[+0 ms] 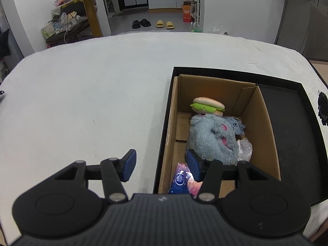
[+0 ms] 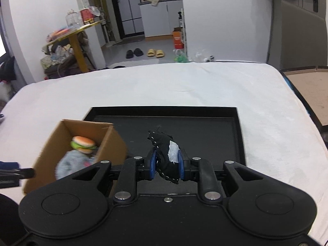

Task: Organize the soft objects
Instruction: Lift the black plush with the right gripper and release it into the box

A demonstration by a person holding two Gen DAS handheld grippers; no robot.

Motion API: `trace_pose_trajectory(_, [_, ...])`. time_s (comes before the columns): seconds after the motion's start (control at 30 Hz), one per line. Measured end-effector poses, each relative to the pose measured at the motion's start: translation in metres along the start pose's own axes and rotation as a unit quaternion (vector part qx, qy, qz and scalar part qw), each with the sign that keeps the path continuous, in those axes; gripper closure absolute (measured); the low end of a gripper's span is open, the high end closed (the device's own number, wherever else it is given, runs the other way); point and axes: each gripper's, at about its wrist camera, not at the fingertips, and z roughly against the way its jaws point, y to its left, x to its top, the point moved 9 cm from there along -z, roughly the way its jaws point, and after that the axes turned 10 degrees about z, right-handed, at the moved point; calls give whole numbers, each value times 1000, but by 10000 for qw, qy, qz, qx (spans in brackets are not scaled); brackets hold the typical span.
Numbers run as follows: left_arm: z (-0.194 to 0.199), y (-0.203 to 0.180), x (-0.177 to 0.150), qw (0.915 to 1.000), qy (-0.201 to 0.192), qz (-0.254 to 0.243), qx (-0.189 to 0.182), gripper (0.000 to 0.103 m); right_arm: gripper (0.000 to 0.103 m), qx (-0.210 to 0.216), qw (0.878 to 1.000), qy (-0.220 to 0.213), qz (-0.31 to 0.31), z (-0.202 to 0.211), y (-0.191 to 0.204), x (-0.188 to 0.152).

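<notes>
Soft toys boxed, one dark piece gripped

Below the right claw (image 2: pixel 166 165) lies the black tray (image 2: pixel 237 135); left of it the cardboard box (image 2: pixel 114 143) holds a grey plush (image 1: pixel 211 137) and burger toy (image 1: pixel 208 105). The claw pinches a black stitched fabric piece (image 2: pixel 164 153). The left claw (image 1: pixel 161 165) gapes empty, straddling the box's wall.

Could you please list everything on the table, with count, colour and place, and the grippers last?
table cover: one, white, under everything
tray: one, black, on the cover
cardboard box: one, brown, standing in the tray's left part
burger toy: one, tan with green, at the box's far end
plush toy: one, grey-blue with pink, mid-box
small fabric piece: one, blue, beside the plush
tissue pack: one, blue and pink, near end of box
clear plastic wrap: one, by the plush
black fabric toy: one, white patch, held above the tray
left gripper: open, straddling the box's left wall
right gripper: shut on the black fabric toy
</notes>
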Motion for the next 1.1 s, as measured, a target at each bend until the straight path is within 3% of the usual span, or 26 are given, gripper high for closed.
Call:
trace_pose_trajectory(0.3, [-12, 7, -5, 9995, 212, 183, -164, 54, 81, 407, 9992, -30, -54, 20, 42, 17])
trace_pose_trajectory(0.5, [-8, 12, -7, 9995, 128, 207, -210, 57, 80, 622, 9981, 37, -29, 24, 71, 19])
trace_pose_trajectory(0.7, [-14, 14, -10, 9990, 300, 224, -261, 62, 79, 956, 9952, 189, 33, 21, 105, 14])
trace_pose_trajectory(0.87, [-23, 16, -14, 9979, 504, 261, -321, 76, 79, 1155, 9926, 367, -47, 16, 122, 9])
trace_pose_trajectory(1.1, [-33, 16, -19, 9965, 685, 296, -386, 84, 79, 1472, 9865, 646, -313, 9, 135, 2])
